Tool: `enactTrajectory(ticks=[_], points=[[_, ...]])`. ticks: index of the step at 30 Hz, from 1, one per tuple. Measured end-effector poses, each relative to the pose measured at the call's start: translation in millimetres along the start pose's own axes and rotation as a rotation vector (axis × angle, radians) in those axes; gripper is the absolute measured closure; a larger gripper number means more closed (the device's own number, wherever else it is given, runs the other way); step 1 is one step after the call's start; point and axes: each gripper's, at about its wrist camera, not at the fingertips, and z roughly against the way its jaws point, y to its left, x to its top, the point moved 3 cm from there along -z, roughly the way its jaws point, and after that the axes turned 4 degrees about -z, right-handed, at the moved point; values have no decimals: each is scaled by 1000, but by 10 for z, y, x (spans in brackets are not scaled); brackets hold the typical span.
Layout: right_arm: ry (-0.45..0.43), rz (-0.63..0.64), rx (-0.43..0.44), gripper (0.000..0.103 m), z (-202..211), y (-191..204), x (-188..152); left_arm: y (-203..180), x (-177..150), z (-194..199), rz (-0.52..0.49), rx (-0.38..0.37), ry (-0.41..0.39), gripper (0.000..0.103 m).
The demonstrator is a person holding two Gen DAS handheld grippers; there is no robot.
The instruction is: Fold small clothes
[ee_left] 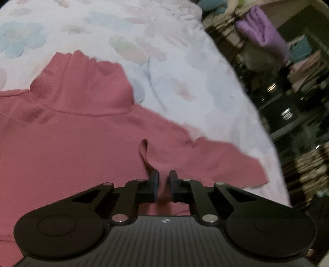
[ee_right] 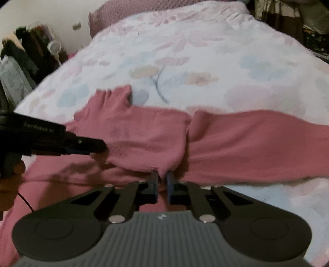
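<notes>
A pink high-neck top (ee_left: 67, 143) lies on the floral bedspread (ee_left: 164, 51). Its collar (ee_left: 82, 86) points away from me and a sleeve (ee_left: 222, 162) runs right. My left gripper (ee_left: 164, 176) is nearly shut on a pinched ridge of the top's cloth. In the right wrist view the top (ee_right: 144, 139) is bunched, its sleeve (ee_right: 257, 143) stretching right. My right gripper (ee_right: 162, 177) is shut on a fold of the top near the sleeve seam. The left gripper (ee_right: 98, 146) shows at the left, shut on the cloth.
The bedspread (ee_right: 205, 61) covers a bed with a pink pillow (ee_right: 115, 14) at the far end. Shelves with folded cloth and a purple garment (ee_left: 265, 35) stand past the bed's right edge. Dark clutter (ee_right: 26, 51) sits at the bed's left.
</notes>
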Motion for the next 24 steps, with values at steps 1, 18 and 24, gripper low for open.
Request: enactTrajectory(ticks=[1, 18, 24], points=[[-3, -16, 8, 102, 48, -42, 22, -12, 3, 17, 8, -10, 4, 98], [13, -165, 11, 70, 367, -620, 20, -166, -141, 165, -192, 241, 71, 65], [-68, -270, -168, 58, 684, -1437, 127, -75, -110, 325, -204, 284, 22, 55]])
